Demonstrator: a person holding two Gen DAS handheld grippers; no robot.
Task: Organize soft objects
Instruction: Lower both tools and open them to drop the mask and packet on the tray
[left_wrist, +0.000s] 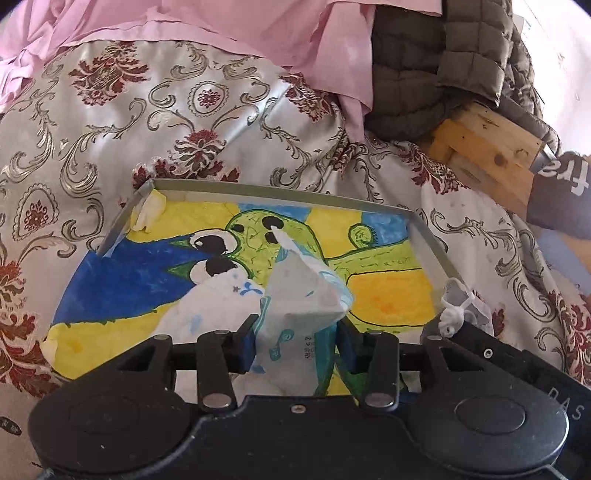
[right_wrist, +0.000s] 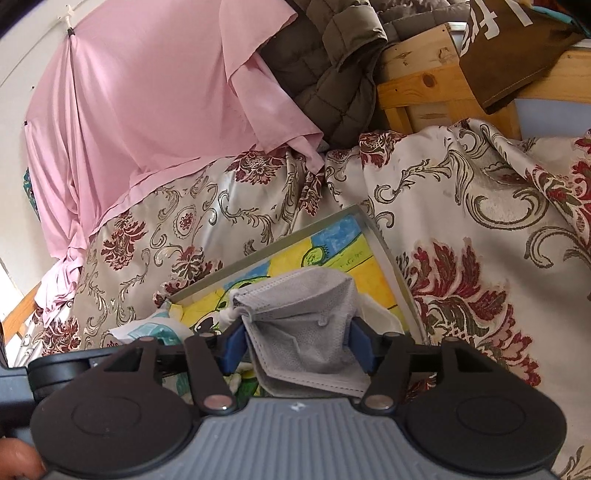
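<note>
The left gripper (left_wrist: 299, 341) has its jaws closed on a white-and-blue tissue packet (left_wrist: 303, 295), which stands up between the blue pads (left_wrist: 245, 343) and crumples to a peak above them. The packet is held over a shallow grey tray (left_wrist: 280, 192) whose floor is lined with a child's painting (left_wrist: 388, 291) in blue, yellow and green. The tray rests on a bed covered by a satin floral bedspread (left_wrist: 110, 147) with dark red and grey scrollwork. In the far left corner of the tray lies a crumpled pale yellow tissue (left_wrist: 149, 212). The right gripper (right_wrist: 295, 341) has its jaws closed on a grey face mask (right_wrist: 306, 325), folded and pinched between its blue pads (right_wrist: 360, 345); the mask hangs over the near right part of the same tray (right_wrist: 391, 254). In the left wrist view, the mask (left_wrist: 469, 302) and its knotted white ear loop (left_wrist: 452, 317) appear at the right rim of the tray, beside the black body of the right gripper (left_wrist: 491, 354). In the right wrist view, the tissue packet (right_wrist: 155, 326) shows at the lower left, just beside the left gripper body. Behind the bedspread, a pink sheet (right_wrist: 147, 99) drapes down from the wall, a quilted olive-brown jacket (right_wrist: 332, 55) lies over a wooden bed frame (right_wrist: 417, 81), and a brown printed cloth (right_wrist: 517, 44) hangs over the frame at the upper right.
</note>
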